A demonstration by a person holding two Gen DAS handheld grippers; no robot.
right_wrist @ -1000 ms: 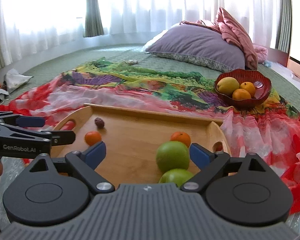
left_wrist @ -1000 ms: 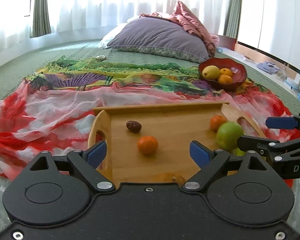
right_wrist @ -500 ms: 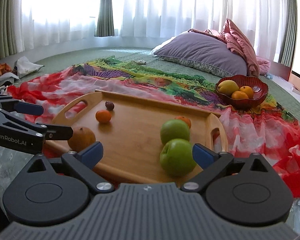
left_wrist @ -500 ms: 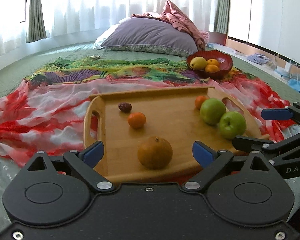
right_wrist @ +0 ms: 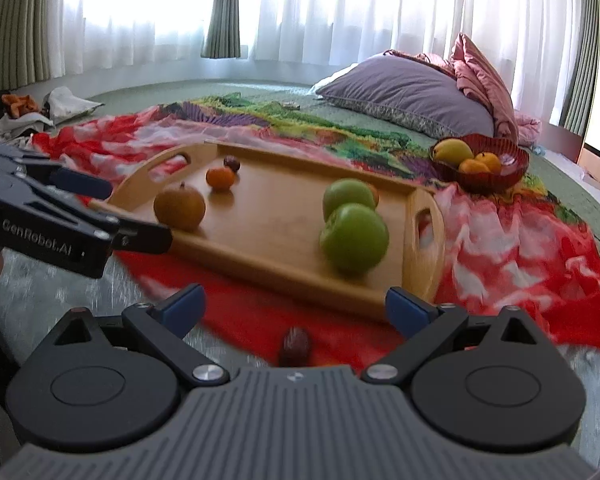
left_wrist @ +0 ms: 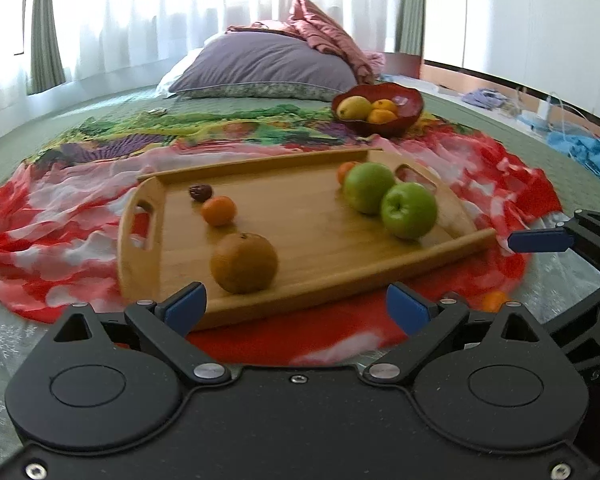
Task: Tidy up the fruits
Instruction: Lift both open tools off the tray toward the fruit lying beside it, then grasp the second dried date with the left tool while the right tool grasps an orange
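A wooden tray (left_wrist: pixel 300 236) (right_wrist: pixel 268 240) lies on a red patterned cloth. On it are a brown pear (left_wrist: pixel 244 263) (right_wrist: pixel 179 206), a small orange (left_wrist: pixel 218 211) (right_wrist: pixel 220 178), a dark date (left_wrist: pixel 200 192) (right_wrist: pixel 232 163), two green apples (left_wrist: pixel 409 210) (right_wrist: pixel 354 238) and another orange (left_wrist: pixel 343 171) behind them. My left gripper (left_wrist: pixel 296 308) is open and empty, in front of the tray's near edge. My right gripper (right_wrist: pixel 294 306) is open and empty, also short of the tray. A dark date (right_wrist: pixel 295 346) lies on the cloth just before it. A small orange (left_wrist: pixel 494 301) lies off the tray.
A red bowl (left_wrist: pixel 404 110) (right_wrist: pixel 496 178) with a yellow fruit and oranges stands behind the tray on the cloth. A purple pillow (left_wrist: pixel 264 66) (right_wrist: pixel 408 94) lies at the back. Clothes (right_wrist: pixel 40 112) lie at the far left, blue fabric (left_wrist: pixel 592 152) at the right.
Both grippers have pulled back from over the tray toward its near edge. More of the tray, the pear and the loose fruit on the cloth have come into view.
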